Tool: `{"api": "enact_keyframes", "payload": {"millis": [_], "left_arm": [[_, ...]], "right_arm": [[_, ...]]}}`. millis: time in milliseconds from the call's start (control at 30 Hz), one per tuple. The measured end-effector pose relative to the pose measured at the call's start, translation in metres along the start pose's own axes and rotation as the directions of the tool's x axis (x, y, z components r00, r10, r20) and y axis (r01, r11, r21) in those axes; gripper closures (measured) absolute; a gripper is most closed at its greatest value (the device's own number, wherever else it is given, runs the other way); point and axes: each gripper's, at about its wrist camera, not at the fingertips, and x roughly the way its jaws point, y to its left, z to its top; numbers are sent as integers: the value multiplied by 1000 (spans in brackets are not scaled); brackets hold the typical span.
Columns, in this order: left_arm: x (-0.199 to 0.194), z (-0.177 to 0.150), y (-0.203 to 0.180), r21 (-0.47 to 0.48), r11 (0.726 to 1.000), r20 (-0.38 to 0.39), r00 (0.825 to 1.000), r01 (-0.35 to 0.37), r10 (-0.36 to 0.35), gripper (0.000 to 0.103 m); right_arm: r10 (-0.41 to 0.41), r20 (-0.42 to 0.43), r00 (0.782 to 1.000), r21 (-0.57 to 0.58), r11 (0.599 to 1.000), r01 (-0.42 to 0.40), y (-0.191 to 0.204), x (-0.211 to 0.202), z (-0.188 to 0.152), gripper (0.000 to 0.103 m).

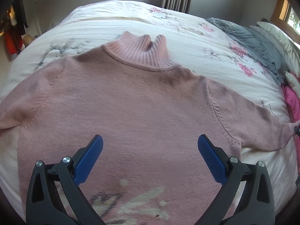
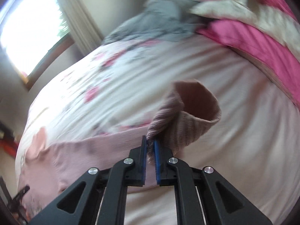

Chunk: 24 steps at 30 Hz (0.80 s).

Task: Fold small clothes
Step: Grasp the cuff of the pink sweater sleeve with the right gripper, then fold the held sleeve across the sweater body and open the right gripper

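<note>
A pink knitted sweater (image 1: 135,101) with a ribbed high collar (image 1: 142,50) lies flat on the bed, sleeves spread to both sides. My left gripper (image 1: 150,142) hovers open above its chest, blue pads wide apart, nothing between them. In the right wrist view my right gripper (image 2: 150,142) is shut on the ribbed cuff (image 2: 187,116) of the sweater's right sleeve, which stands up open-mouthed above the sheet. The sleeve (image 2: 90,155) runs left from the fingers toward the body. That view is motion-blurred.
The bed carries a white floral cover (image 1: 187,33). Grey blankets (image 1: 249,39) and a bright pink quilt (image 2: 253,43) are piled along its right side. A window (image 2: 31,28) with curtains stands beyond the bed; red items (image 1: 11,43) hang at far left.
</note>
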Motion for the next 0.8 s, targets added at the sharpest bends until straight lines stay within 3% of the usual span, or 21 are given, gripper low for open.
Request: {"api": "enact_keyframes", "payload": {"millis": [200, 400, 633, 700, 733, 800], "left_arm": [[-9, 0, 20, -17, 1000, 5, 1000, 20, -20, 3], [-11, 0, 41, -70, 997, -16, 999, 43, -44, 3], [-11, -1, 49, -42, 999, -20, 999, 26, -26, 3], [-9, -1, 46, -35, 999, -29, 999, 36, -38, 3], [-8, -1, 45, -34, 998, -33, 998, 44, -46, 3], [-6, -1, 38, -28, 997, -47, 996, 74, -75, 3]], "right_arm": [[102, -51, 993, -141, 984, -108, 96, 9, -24, 96], [195, -144, 970, -250, 941, -226, 191, 35, -62, 96], [147, -248, 958, -287, 933, -217, 228, 86, -99, 95], [150, -287, 946, -282, 931, -233, 230, 98, -109, 91], [173, -331, 928, -265, 926, -267, 232, 106, -116, 88], [195, -356, 914, -264, 917, -299, 237, 108, -127, 77]]}}
